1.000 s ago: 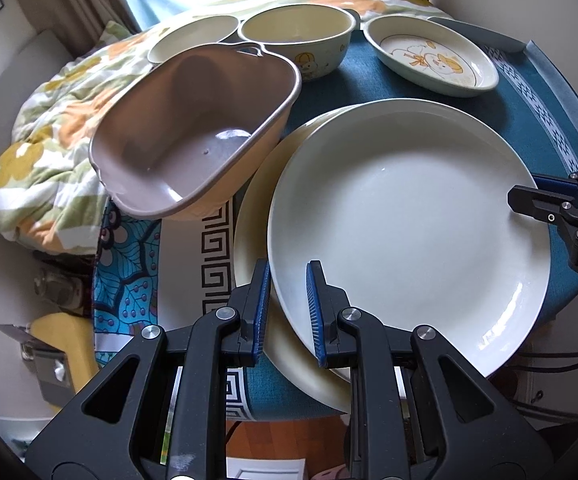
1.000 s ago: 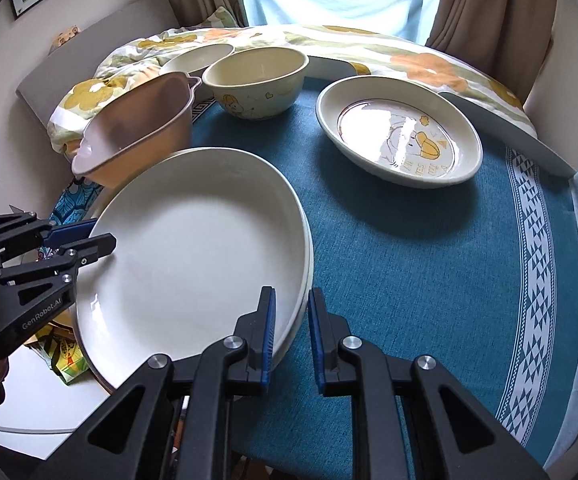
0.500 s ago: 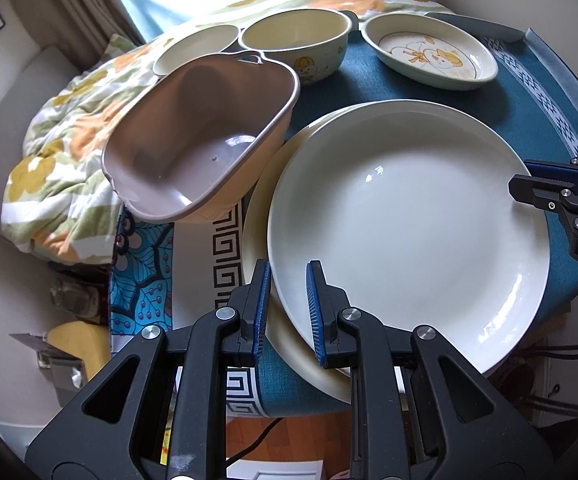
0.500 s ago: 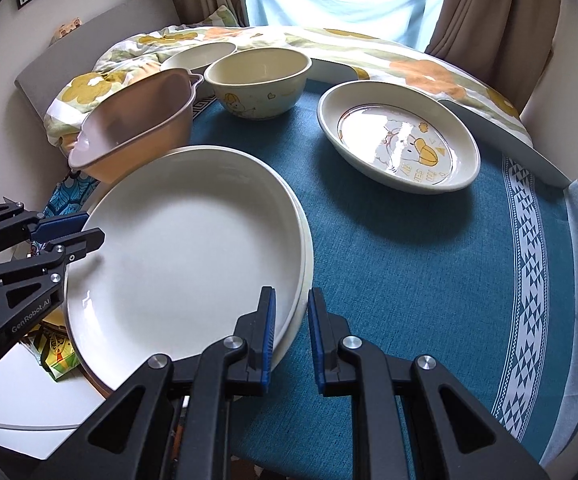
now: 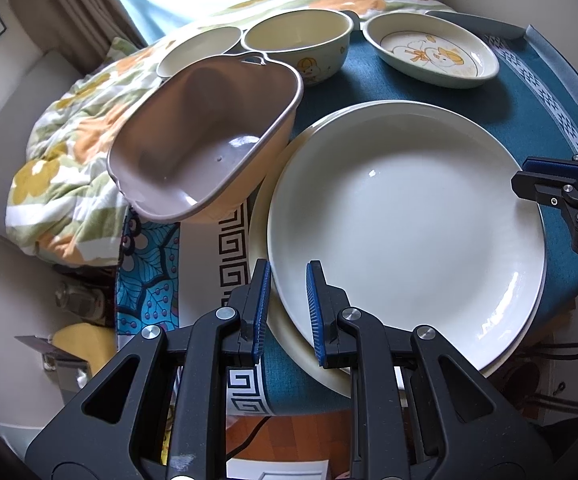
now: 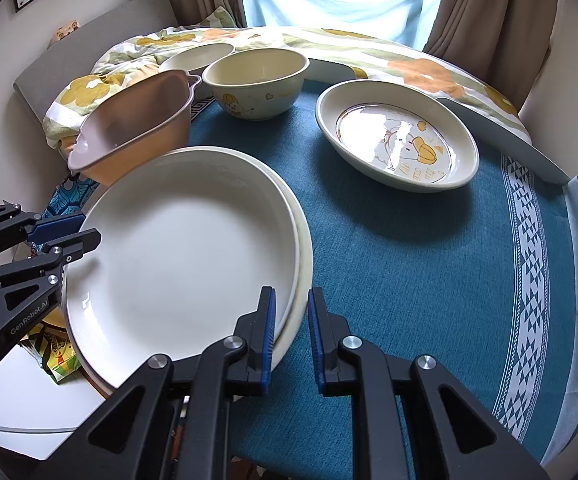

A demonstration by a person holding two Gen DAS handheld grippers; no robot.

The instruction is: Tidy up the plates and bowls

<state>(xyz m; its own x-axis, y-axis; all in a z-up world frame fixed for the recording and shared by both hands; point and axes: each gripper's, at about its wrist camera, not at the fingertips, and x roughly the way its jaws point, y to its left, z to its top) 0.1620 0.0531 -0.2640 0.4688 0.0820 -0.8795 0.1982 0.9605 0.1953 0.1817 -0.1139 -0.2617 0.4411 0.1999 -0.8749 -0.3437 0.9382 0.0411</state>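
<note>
Two white plates lie stacked at the near left edge of the worktop (image 6: 429, 260), the upper plate (image 5: 405, 236) shifted slightly off the lower plate (image 5: 261, 216) and both overhanging the edge. Compared with the frame one second earlier, the stack and both claws keep nearly the same relation; the left wrist view has drawn back a little, so the far dishes sit lower in the picture and more of the floral blanket (image 5: 73, 152) shows. The lower plate is mostly covered, visible only as a crescent of rim. The tan basin (image 5: 205, 136) tilts at the left edge of the worktop, leaning toward the stack; whether it touches the plates cannot be told. A small cream bowl (image 5: 199, 50) behind it is half hidden. At the far edge stand a cartoon-printed bowl (image 6: 257, 78) and an oval duck dish (image 6: 397, 136), well apart from the stack.

The left claw (image 5: 287, 308) is parted narrowly, its fingers straddling the rim of the stack on the left side without visibly pinching it. The right claw (image 6: 291, 334) stands likewise slightly apart around the rim on the opposite side; firm contact cannot be confirmed in either view.
</note>
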